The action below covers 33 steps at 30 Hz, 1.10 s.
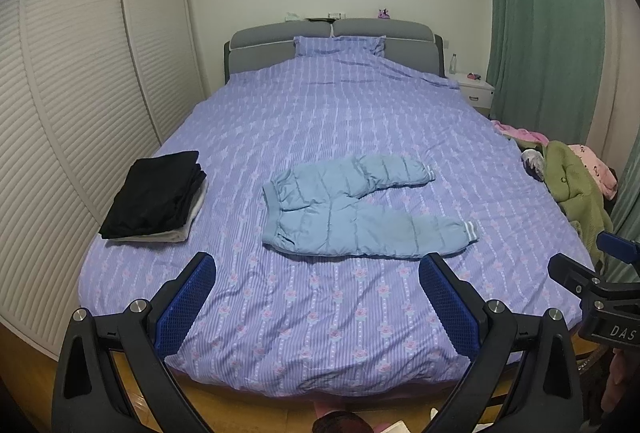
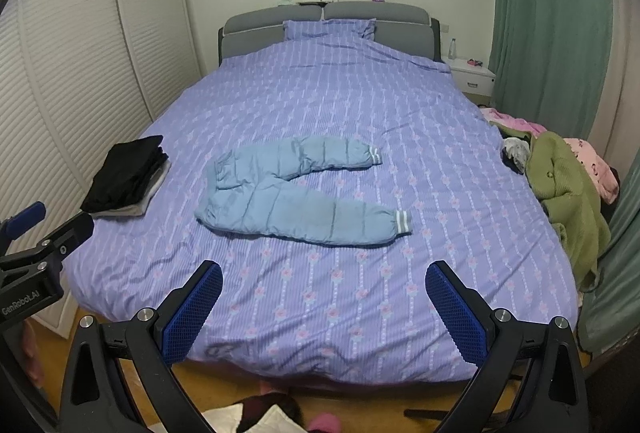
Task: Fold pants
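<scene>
Light blue padded pants (image 1: 352, 209) lie flat on the purple bed cover (image 1: 320, 121), waistband to the left, both legs spread to the right with striped cuffs. They also show in the right wrist view (image 2: 296, 197). My left gripper (image 1: 318, 265) is open and empty, held above the foot of the bed, short of the pants. My right gripper (image 2: 324, 273) is open and empty, also at the foot of the bed; its body shows at the right edge of the left wrist view (image 1: 592, 285).
A stack of folded black and grey clothes (image 1: 156, 197) sits at the bed's left edge. A heap of green and pink clothes (image 1: 572, 177) lies at the right edge. White louvred wardrobe doors (image 1: 80, 93) stand left; a nightstand (image 1: 474, 89) and green curtain (image 1: 544, 13) stand right.
</scene>
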Each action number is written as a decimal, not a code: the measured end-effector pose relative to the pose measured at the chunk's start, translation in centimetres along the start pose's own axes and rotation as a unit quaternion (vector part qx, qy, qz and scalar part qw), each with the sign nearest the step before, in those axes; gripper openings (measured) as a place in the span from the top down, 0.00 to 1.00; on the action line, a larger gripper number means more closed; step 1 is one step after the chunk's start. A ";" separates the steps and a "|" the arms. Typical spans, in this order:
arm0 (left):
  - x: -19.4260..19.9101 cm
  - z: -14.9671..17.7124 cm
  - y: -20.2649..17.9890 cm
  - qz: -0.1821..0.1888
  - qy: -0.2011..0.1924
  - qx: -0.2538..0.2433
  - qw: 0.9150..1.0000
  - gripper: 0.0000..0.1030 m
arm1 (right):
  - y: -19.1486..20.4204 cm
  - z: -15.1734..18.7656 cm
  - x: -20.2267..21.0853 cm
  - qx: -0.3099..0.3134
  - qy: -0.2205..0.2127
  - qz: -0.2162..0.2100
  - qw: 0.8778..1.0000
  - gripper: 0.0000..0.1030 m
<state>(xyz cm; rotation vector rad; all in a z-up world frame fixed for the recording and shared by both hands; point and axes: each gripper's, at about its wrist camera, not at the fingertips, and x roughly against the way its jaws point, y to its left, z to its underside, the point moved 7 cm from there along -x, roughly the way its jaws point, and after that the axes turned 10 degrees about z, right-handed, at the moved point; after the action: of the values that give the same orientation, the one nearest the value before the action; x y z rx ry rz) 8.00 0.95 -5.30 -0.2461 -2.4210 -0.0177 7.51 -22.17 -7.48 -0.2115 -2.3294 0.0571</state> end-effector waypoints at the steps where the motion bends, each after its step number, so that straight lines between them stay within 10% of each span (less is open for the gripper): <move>1: -0.5 -0.2 0.2 0.003 0.003 0.001 1.000 0.00 | 0.2 -0.1 -0.3 0.000 0.002 0.001 1.000 0.00; 17: -11.5 -5.1 5.0 0.035 0.060 -0.001 0.998 0.00 | 4.6 -5.7 -10.0 -0.018 0.051 0.021 0.998 0.00; 33: -25.6 -7.9 4.6 -0.049 0.088 0.033 0.994 0.00 | 2.4 -12.1 -25.6 0.021 0.055 -0.013 0.998 0.00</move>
<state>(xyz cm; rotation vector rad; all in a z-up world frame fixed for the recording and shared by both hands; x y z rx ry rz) 32.94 0.39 -16.18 -0.0914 -2.2518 -0.0044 33.99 -24.46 -17.59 -0.1585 -2.2190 0.0802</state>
